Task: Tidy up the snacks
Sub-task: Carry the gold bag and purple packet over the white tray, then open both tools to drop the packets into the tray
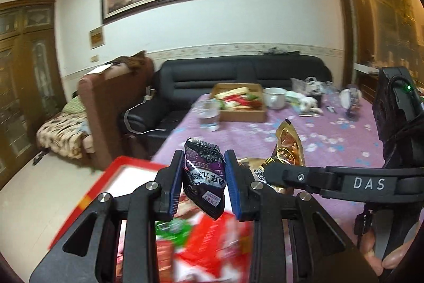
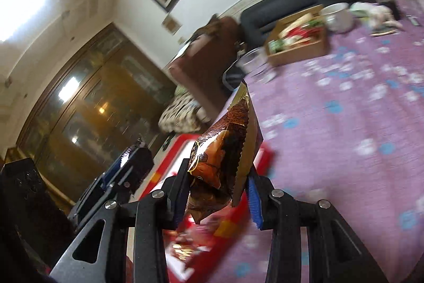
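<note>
Pinching a small dark purple foil snack packet (image 1: pixel 205 177) between its blue pads, the left tool (image 1: pixel 204 183) holds it above the red-rimmed cardboard box (image 1: pixel 116 166) of snacks. Beside it, the right tool (image 2: pixel 218 199) grips a glossy gold-and-brown snack pouch (image 2: pixel 225 150) over the purple flowered surface (image 2: pixel 344 123), likely bound for the brown cardboard tray (image 2: pixel 299 49) beyond.

1. The left gripper (image 1: pixel 204 171), low in the frame's centre, clamps a dark purple foil snack packet (image 1: pixel 205 179) between its blue pads (image 1: pixel 177 184).
2. To its right, the right gripper (image 1: pixel 275 175) pinches a gold-and-brown foil snack bag (image 1: pixel 287 147).
3. Beneath lies a red-rimmed tray (image 1: pixel 92 192) of blurred red and green wrappers.
4. Behind, on the purple flowered tablecloth (image 1: pixel 331 139), stand a cardboard box (image 1: pixel 243 112) and a clear glass (image 1: pixel 209 114).
</note>
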### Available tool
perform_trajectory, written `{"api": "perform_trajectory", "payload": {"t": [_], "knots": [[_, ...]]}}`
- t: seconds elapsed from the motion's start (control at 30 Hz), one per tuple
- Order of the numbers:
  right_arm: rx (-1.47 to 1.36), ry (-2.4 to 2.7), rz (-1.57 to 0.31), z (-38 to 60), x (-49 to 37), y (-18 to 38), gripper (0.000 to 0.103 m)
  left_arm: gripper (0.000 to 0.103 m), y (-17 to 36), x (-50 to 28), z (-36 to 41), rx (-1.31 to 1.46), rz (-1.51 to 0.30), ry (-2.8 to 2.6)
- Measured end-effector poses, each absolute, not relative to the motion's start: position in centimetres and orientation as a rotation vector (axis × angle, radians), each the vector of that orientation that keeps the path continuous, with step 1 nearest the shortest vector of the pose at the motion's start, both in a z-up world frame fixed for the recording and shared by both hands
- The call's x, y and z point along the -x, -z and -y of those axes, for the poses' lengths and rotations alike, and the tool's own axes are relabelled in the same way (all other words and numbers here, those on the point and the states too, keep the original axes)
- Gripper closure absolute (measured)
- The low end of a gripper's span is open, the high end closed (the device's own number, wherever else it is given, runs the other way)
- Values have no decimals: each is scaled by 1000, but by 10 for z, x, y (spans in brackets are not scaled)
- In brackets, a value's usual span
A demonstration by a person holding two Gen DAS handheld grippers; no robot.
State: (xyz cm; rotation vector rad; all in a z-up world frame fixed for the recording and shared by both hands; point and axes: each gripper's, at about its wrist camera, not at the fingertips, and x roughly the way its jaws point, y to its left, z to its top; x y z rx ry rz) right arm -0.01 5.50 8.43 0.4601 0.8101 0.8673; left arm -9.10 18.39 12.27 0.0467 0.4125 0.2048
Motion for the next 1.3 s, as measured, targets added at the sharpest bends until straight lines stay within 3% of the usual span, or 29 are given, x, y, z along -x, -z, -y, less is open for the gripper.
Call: {"api": "perform_trajectory", "payload": {"t": [0.43, 0.6, 0.63, 0.7, 0.73, 0.87, 1.1, 1.3], "knots": [[-402, -861, -922, -141, 10, -46, 62, 72, -81, 91, -256, 24, -525, -330], [-377, -830, -924, -149, 8, -42, 61, 50, -71, 88, -262, 31, -553, -350], [-373, -825, -922, -150, 7, -42, 60, 45, -70, 87, -263, 31, -557, -357], [-376, -810, -902, -148, 7, -45, 55, 26, -70, 88, -265, 28, -558, -373], [-380, -804, -890, -146, 7, -49, 48, 23, -70, 89, -265, 25, -552, -390], [-385, -766, -829, -129, 7, -61, 32, 19, -72, 92, -266, 10, -546, -415], [-403, -705, -807, -92, 15, -73, 25, 17, -79, 108, -255, -6, -527, -446], [-256, -625, -668, -73, 57, -98, 19, 13, -97, 136, -245, 4, -466, -495]]}}
